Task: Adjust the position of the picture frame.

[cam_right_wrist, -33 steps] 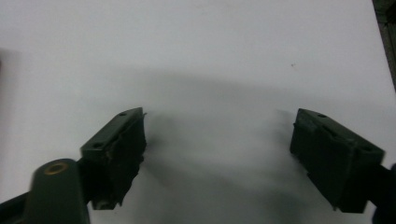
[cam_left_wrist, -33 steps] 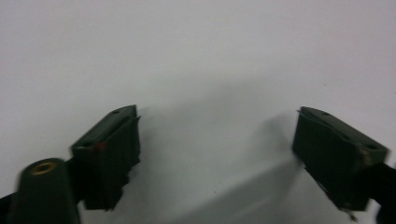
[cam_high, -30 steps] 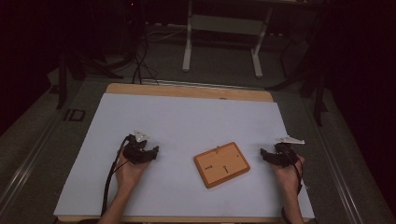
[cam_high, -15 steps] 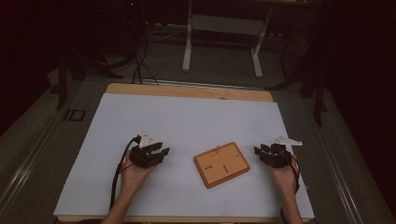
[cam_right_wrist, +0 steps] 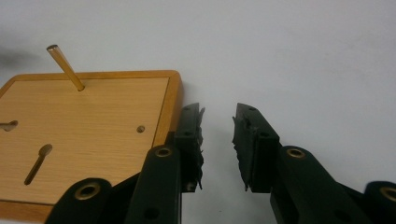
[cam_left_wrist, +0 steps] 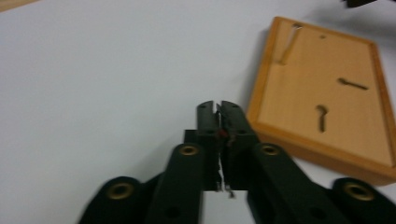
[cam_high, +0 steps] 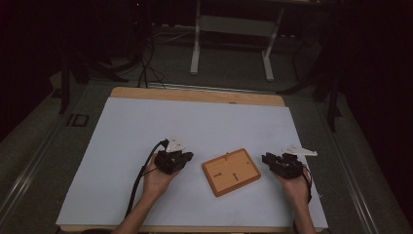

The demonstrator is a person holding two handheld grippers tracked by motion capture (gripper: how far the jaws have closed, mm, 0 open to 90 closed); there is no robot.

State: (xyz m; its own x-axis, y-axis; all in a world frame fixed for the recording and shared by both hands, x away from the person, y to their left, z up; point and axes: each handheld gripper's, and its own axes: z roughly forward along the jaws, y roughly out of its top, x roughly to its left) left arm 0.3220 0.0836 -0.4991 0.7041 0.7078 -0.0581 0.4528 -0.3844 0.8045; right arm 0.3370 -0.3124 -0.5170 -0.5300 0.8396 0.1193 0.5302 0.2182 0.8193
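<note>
left tongs (cam_left_wrist: 218,106): jaws pressed together, empty, just left of board | right tongs (cam_right_wrist: 218,116): jaws parted by a small gap, empty, one jaw beside board's rounded corner | wooden board (cam_high: 232,171): flat, rimmed, keyhole slots, thin brass pin (cam_right_wrist: 65,67) leaning upright, between both tongs | tabletop (cam_high: 195,122): smooth white

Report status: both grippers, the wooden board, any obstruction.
Left gripper shut, empty, beside the wooden board. Right gripper open, empty, at the board's other edge. Metal pin stands in the board. Nothing in the way.
</note>
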